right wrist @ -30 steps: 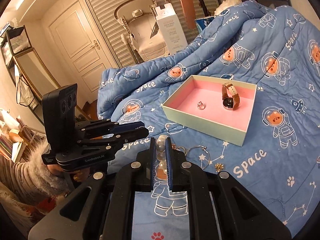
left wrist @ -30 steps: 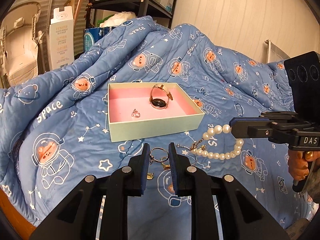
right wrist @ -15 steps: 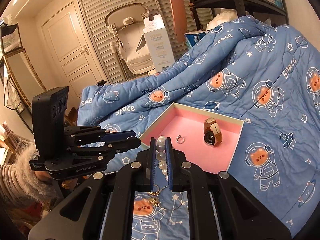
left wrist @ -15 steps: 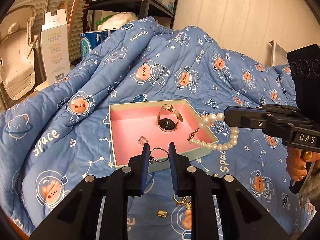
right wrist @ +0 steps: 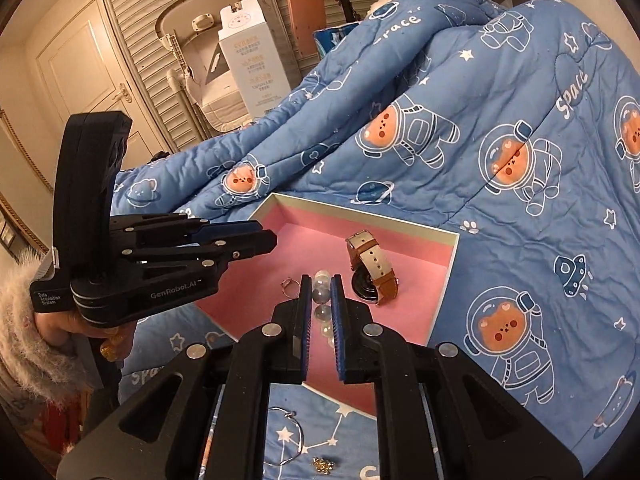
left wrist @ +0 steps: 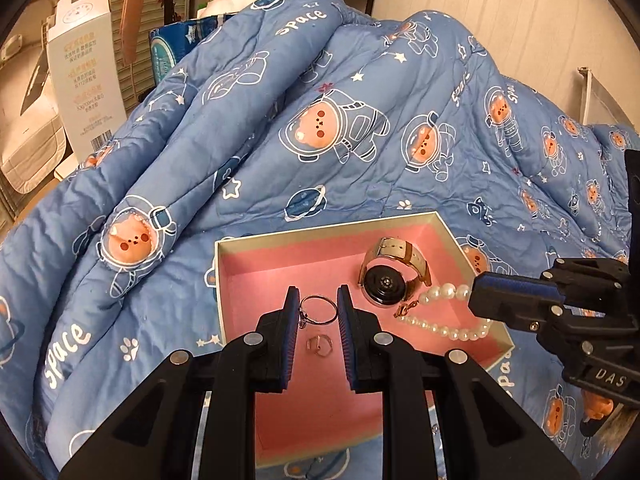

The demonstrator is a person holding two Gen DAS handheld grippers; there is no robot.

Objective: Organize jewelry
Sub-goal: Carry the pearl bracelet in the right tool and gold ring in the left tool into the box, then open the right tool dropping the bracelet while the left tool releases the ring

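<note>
A pale green box (left wrist: 320, 237) with a pink floor lies on the blue quilt. In it are a brown-strapped watch (left wrist: 390, 276) and a small ring (left wrist: 320, 345). My left gripper (left wrist: 318, 309) hovers over the box, shut on a thin silver hoop (left wrist: 325, 300). From the right, my right gripper (left wrist: 474, 292) is shut on a pearl bracelet (left wrist: 440, 328), which dangles over the box beside the watch. In the right wrist view, the pearls (right wrist: 320, 294) sit between my right gripper (right wrist: 320, 285) pads, above the box (right wrist: 360, 211), the watch (right wrist: 372, 272) and the ring (right wrist: 289, 285). My left gripper (right wrist: 272, 240) is at left.
The quilt (left wrist: 320, 128) rises in a mound behind the box. On the quilt in front of the box lie a thin bangle (right wrist: 294, 436) and a gold charm (right wrist: 323, 465). A white carton (left wrist: 86, 76) and a shelf stand at the back left. A fluffy sleeve (right wrist: 24, 344) is at left.
Both grippers have moved forward from the quilt to over the box, carrying the hoop and the pearl bracelet. The box now fills the lower middle of both views.
</note>
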